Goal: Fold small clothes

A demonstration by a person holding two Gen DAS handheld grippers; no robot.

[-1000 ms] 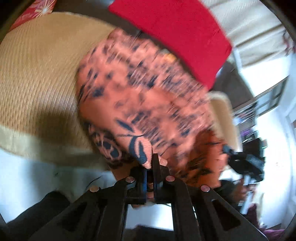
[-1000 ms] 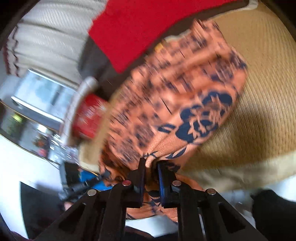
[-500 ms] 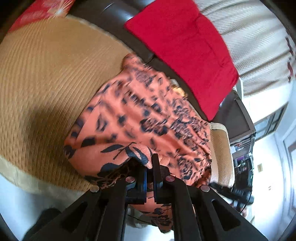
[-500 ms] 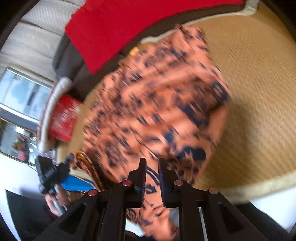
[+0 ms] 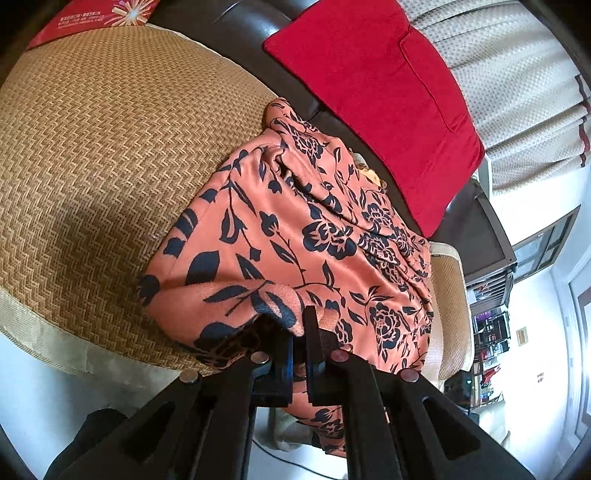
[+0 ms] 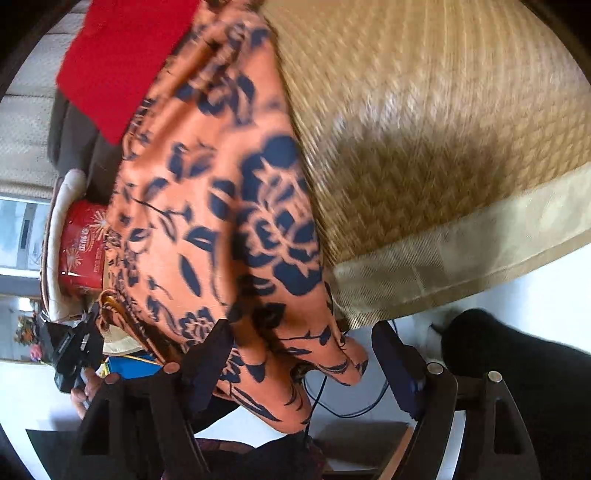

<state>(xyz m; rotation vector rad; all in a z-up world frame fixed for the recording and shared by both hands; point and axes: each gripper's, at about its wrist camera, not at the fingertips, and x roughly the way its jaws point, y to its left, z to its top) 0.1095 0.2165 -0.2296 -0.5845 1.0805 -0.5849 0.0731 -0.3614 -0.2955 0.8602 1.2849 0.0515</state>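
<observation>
The right wrist view is motion-blurred, smearing the floral garment (image 6: 229,206) and woven mat (image 6: 424,129). The red cushion (image 6: 122,62) is cut off at the top edge.

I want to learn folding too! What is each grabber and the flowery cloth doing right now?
left gripper: shut, pinching the cloth's edge.
right gripper: open, fingers apart around a hanging cloth corner.
orange flowered garment: rumpled, partly folded on the woven cushion, one end draping off its edge.

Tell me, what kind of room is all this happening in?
Most likely a living room at home. A dark sofa carries a red cushion and a woven seat mat, pale curtains hang behind it, and the floral garment lies on the mat.
</observation>
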